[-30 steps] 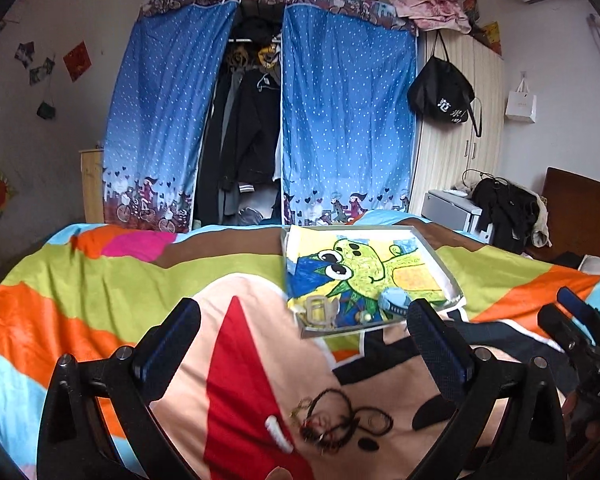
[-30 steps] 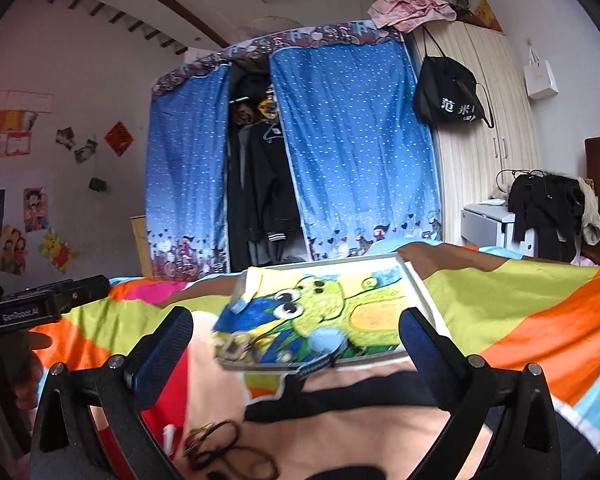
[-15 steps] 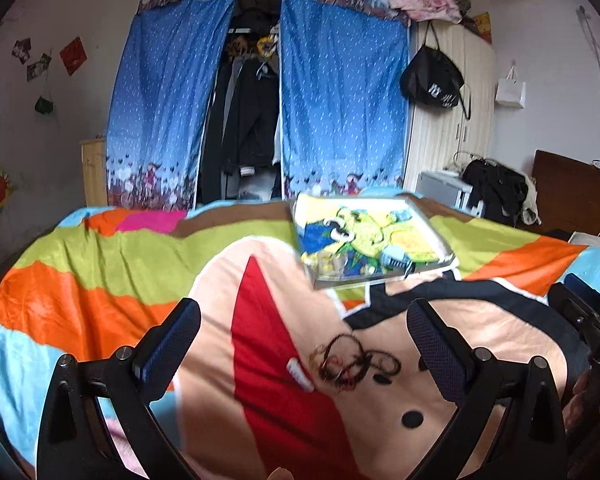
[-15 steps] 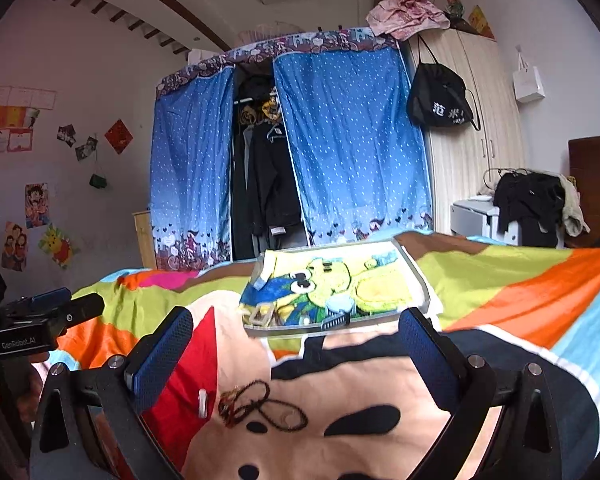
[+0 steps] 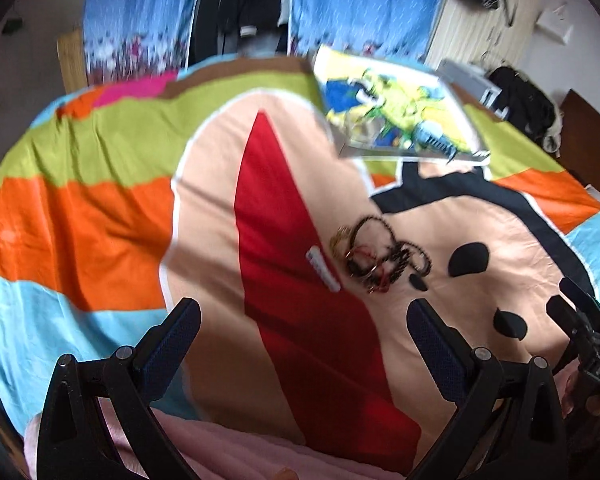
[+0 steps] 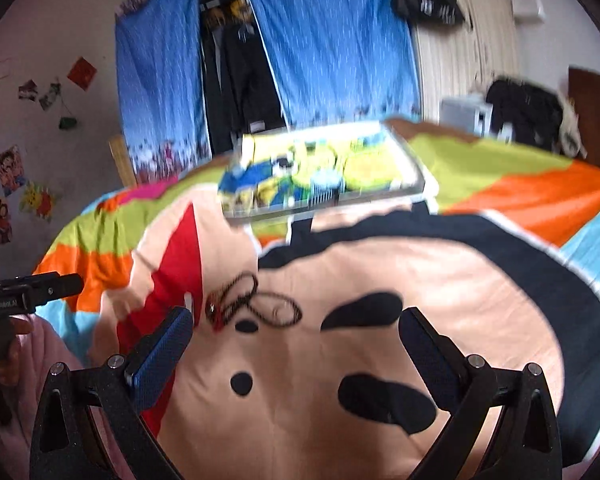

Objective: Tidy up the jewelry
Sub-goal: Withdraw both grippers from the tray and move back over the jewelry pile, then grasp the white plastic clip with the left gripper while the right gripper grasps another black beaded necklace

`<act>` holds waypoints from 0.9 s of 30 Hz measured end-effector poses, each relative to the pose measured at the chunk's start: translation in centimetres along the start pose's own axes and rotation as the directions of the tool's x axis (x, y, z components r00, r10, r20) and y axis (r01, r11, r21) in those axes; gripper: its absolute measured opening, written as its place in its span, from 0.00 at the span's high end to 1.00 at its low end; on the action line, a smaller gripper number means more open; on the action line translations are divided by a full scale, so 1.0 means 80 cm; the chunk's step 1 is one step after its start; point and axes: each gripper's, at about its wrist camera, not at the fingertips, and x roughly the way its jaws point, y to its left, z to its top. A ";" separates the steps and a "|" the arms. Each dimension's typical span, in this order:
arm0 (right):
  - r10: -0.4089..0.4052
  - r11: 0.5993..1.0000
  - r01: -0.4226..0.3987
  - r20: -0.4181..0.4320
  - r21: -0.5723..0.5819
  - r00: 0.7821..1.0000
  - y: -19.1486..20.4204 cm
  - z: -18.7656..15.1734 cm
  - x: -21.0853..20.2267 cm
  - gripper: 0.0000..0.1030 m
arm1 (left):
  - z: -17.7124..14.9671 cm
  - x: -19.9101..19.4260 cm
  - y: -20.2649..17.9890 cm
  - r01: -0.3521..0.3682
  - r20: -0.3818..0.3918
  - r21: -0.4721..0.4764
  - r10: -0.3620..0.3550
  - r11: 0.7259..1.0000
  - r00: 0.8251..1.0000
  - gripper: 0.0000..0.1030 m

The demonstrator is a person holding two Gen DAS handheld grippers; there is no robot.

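Observation:
A tangled pile of dark bead necklaces and bracelets (image 5: pixel 380 252) lies on the colourful bedspread, with a small white piece (image 5: pixel 323 270) beside it on the red patch. It also shows in the right wrist view (image 6: pixel 252 304). A cartoon-printed tray (image 5: pixel 396 120) holding a few small items sits farther back, and shows in the right wrist view too (image 6: pixel 324 176). My left gripper (image 5: pixel 304 332) is open and empty, above the bedspread short of the pile. My right gripper (image 6: pixel 292 340) is open and empty, with the pile just beyond its left finger.
The bedspread (image 5: pixel 100 208) covers the whole bed. A blue-curtained wardrobe (image 6: pixel 332 40) stands behind it. A wooden cabinet and clothes-covered furniture (image 6: pixel 528 108) are at the right. The other gripper shows at each view's edge (image 5: pixel 588 340).
Both cameras have tilted down and risen over the bed. The jewellery pile and tray now appear farther up in both views. Both grippers stay open.

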 end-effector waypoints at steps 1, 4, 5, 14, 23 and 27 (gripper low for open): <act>0.005 1.000 -0.005 -0.025 0.002 1.000 -0.001 0.000 0.008 0.00 | 0.003 0.009 0.000 0.000 -0.026 -0.006 0.000 1.000 1.000 0.02; 0.020 1.000 -0.020 -0.079 -0.003 0.997 0.000 -0.001 0.025 0.00 | 0.013 0.030 0.000 -0.009 -0.077 -0.004 0.009 1.000 0.997 0.02; 0.022 1.000 -0.023 -0.093 -0.007 0.995 -0.001 -0.001 0.031 0.00 | 0.016 0.034 0.002 -0.013 -0.086 -0.003 0.012 1.000 0.996 0.02; 0.059 0.995 -0.073 -0.202 -0.065 0.978 -0.002 0.007 0.097 0.00 | 0.037 0.106 0.014 -0.022 -0.206 -0.024 0.017 0.999 0.978 0.02; 0.120 0.989 -0.139 -0.283 -0.049 0.952 -0.012 0.009 0.154 0.14 | 0.037 0.138 0.032 0.057 -0.265 -0.123 -0.088 0.991 0.960 0.41; 0.187 0.980 -0.199 -0.296 -0.012 0.937 -0.012 0.011 0.166 0.20 | 0.041 0.144 0.026 0.106 -0.249 -0.108 -0.130 0.988 0.960 0.45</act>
